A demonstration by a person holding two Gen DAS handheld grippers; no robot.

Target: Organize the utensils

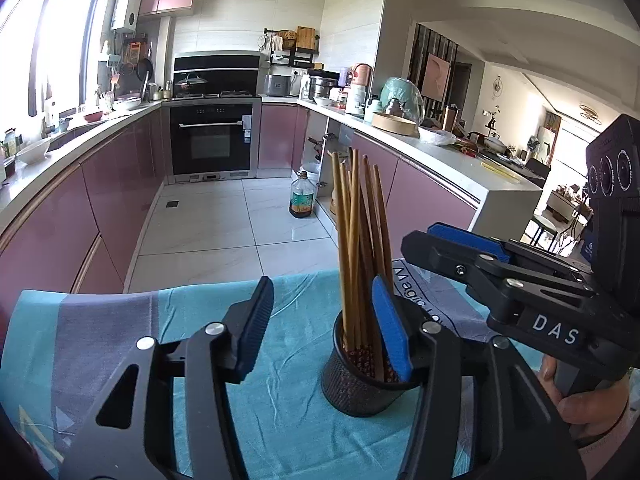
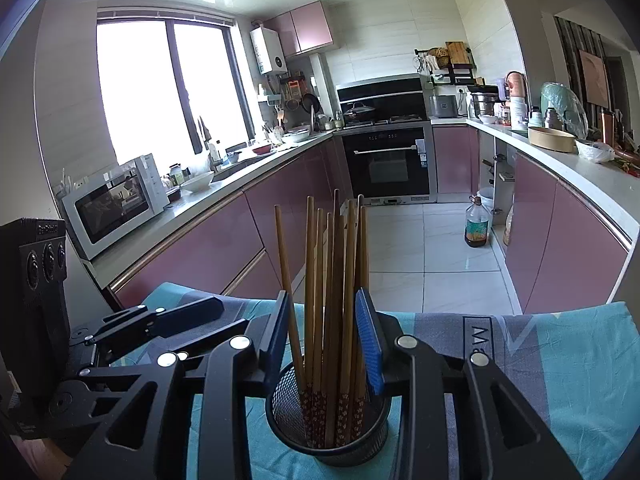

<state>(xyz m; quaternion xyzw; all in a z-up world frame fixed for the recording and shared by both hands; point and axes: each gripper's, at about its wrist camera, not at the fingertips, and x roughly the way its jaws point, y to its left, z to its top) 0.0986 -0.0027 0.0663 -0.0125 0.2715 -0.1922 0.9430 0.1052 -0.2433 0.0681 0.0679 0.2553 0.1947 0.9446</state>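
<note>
A black mesh holder point(image 1: 362, 384) stands on a teal and grey cloth point(image 1: 120, 320), holding several brown chopsticks point(image 1: 360, 240) upright. My left gripper point(image 1: 324, 324) is open and empty; the holder sits just in front of its right finger. My right gripper point(image 2: 326, 336) is open, its fingers on either side of the chopsticks point(image 2: 332, 280) above the holder point(image 2: 324, 428), not clamped on them. The right gripper also shows in the left wrist view point(image 1: 460, 248), to the right of the chopsticks. The left gripper body shows at the left of the right wrist view point(image 2: 160, 320).
The cloth-covered table edge point(image 2: 520, 316) lies ahead, with tiled kitchen floor beyond. An oil bottle point(image 2: 477, 226) stands on the floor by an open cabinet. Pink cabinets and cluttered counters run along both sides, with a microwave point(image 2: 116, 204) at left and an oven point(image 2: 390, 164) at the back.
</note>
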